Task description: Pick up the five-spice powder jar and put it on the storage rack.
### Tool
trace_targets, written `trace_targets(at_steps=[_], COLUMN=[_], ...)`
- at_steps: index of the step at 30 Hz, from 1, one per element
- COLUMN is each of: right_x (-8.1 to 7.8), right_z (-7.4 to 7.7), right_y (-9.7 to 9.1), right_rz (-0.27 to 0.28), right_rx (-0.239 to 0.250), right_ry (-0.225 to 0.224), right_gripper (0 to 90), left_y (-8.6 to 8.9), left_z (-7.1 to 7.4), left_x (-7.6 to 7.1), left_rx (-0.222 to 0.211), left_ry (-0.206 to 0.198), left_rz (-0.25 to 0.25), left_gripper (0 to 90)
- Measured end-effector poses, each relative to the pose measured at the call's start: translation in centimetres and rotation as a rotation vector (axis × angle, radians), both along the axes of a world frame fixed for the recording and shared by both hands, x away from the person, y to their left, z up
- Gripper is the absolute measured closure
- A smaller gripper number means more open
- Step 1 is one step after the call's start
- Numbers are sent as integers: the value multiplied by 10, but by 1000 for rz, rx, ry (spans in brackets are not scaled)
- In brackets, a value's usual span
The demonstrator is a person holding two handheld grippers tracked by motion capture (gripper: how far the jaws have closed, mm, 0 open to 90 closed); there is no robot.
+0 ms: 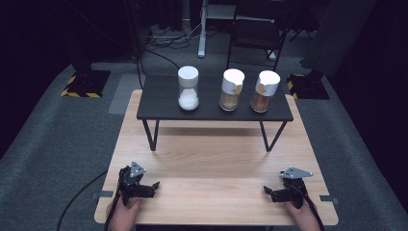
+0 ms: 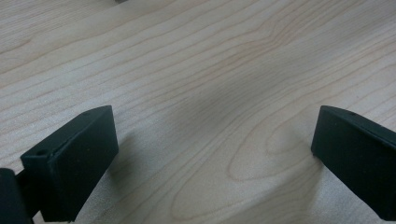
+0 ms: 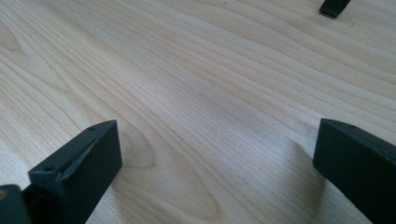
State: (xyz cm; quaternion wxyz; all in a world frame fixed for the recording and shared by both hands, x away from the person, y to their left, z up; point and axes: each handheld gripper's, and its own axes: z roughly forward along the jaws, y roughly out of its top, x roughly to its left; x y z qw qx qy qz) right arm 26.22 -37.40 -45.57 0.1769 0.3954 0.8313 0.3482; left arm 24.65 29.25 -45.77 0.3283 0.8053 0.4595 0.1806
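Both tongs, left [image 1: 153, 185] and right [image 1: 267, 192], gape wide and empty, resting low on the tabletop [image 1: 211, 163]. Three jars [image 1: 188, 88] stand untouched on the black shelf [image 1: 159, 108] well beyond; by the look of it, nothing is begun.

Both hands are coming in at the near edge of the wooden surface [image 1: 216, 159], one at each front corner. The left hand [image 1: 126, 211] is holding the left claw [image 1: 155, 186] low over the surface, its jaws standing wide apart with bare wood between them and pointing inward. The right hand [image 1: 302, 214] is holding the right claw [image 1: 267, 192] likewise, jaws wide apart, gripping nothing, pointing inward toward the left claw.
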Motion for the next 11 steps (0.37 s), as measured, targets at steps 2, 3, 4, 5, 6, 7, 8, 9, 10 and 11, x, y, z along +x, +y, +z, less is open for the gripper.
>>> trace_targets(at_steps=[2, 3, 4, 5, 6, 7, 8, 9, 10, 11], right_x=[0, 0, 0, 0, 0, 0, 0, 0, 0, 0], right_z=[0, 0, 0, 0, 0, 0, 0, 0, 0, 0], right_y=[0, 0, 0, 0, 0, 0, 0, 0, 0, 0], right_rz=[1, 1, 1, 1, 1, 1, 1, 1, 1, 1], right_rx=[0, 0, 0, 0, 0, 0, 0, 0, 0, 0], right_ry=[0, 0, 0, 0, 0, 0, 0, 0, 0, 0], right_gripper=[9, 9, 9, 9, 9, 9, 9, 9, 9, 9], left_y=[0, 0, 0, 0, 0, 0, 0, 0, 0, 0], left_z=[0, 0, 0, 0, 0, 0, 0, 0, 0, 0], left_x=[0, 0, 0, 0, 0, 0, 0, 1, 1, 1], left_rx=[0, 0, 0, 0, 0, -1, -1, -1, -3, -1], left_ry=[0, 0, 0, 0, 0, 1, 1, 2, 0, 0], left_rz=[0, 0, 0, 1, 1, 1, 3, 3, 4, 4], left_gripper=[5, 5, 5, 4, 4, 4, 5, 5, 4, 5])
